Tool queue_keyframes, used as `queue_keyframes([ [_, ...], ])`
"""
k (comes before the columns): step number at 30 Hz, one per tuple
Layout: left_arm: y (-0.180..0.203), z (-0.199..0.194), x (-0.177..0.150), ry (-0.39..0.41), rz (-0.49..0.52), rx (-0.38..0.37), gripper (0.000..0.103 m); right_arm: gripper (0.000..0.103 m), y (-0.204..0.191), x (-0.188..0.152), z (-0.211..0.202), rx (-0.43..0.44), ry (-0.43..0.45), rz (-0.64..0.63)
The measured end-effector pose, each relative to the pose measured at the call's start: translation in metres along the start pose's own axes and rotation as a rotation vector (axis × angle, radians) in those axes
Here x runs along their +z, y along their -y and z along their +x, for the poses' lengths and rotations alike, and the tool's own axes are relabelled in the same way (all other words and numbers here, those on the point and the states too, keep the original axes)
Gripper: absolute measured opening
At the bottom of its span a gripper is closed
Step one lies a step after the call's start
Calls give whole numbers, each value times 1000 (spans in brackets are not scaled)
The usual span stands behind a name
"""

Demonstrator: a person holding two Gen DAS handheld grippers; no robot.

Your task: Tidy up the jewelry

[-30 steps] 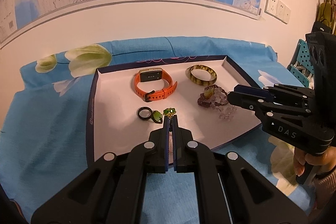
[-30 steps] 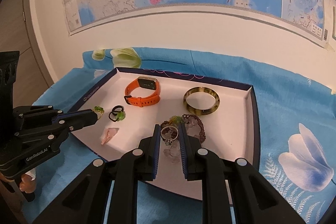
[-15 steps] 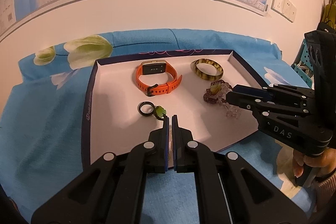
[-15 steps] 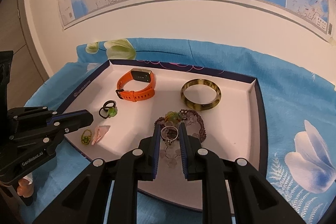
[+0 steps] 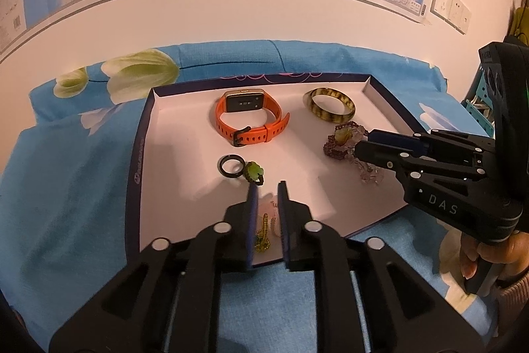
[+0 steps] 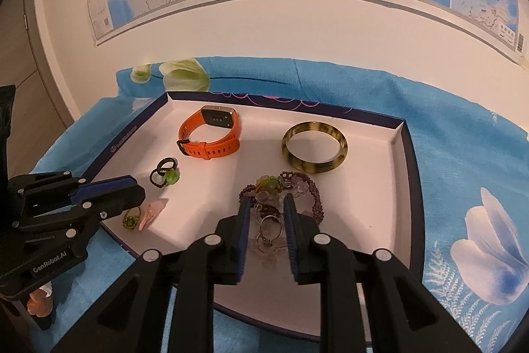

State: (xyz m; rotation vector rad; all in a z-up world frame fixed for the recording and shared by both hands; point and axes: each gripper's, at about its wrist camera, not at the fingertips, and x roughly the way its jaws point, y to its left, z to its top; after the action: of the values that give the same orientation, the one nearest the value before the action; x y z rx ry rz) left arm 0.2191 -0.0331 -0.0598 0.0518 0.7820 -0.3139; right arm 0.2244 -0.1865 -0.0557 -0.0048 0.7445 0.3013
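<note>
We see both grippers over tray [image 6: 407, 174], jaws opening: left gripper [image 5: 266, 187] narrow, green ring [image 5: 263, 235] loose between fingers; right gripper [image 6: 267, 204] narrow, silver ring [image 6: 269, 229] loose between fingers, both on tray floor

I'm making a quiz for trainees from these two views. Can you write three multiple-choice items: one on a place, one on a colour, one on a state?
1. Where does the bangle lie?
A. in the tray
B. on the blue cloth
C. on the watch

2. What colour is the watch strap?
A. black
B. orange
C. green

3. How is the watch strap?
A. laid flat open
B. broken in two
C. buckled in a loop

A: the bangle sits on the tray's white floor. B: the strap is orange in both views. C: the buckle joins the ends.
</note>
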Motion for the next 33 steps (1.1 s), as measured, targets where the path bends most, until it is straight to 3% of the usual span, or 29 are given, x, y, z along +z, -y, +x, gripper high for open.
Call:
queue_keyframes([
  [7, -3, -10, -1, 29, -9, 17, 39, 40, 3, -4, -9, 5, 23, 23],
  [8, -3, -13, -1, 35, -12, 22, 47, 43, 4, -4, -12, 4, 30, 26],
  [10, -3, -20, -1, 55, -10, 31, 54, 54, 4, -5, -19, -3, 48, 33],
  [12, -3, -31, -2, 87, -8, 50, 73, 57, 1, -6, -29, -13, 72, 24],
  [13, -2, -38, -3, 110, -6, 62, 77, 67, 0, -6, -33, -18, 82, 23],
  [15, -2, -50, -6, 138, -5, 85, 98, 74, -2, -9, -47, -25, 119, 25],
  [17, -3, -65, -10, 178, -13, 106, 98, 80, -6, -13, -61, -39, 150, 23],
  [19, -4, -78, -13, 203, -19, 120, 98, 92, -10, -17, -74, -63, 187, 24],
  [22, -4, -97, -21, 243, -31, 148, 98, 96, -16, -24, -93, -74, 237, 20],
  [33, 11, -158, -50, 385, -27, 213, 98, 96, -35, -62, -147, -120, 341, 15],
])
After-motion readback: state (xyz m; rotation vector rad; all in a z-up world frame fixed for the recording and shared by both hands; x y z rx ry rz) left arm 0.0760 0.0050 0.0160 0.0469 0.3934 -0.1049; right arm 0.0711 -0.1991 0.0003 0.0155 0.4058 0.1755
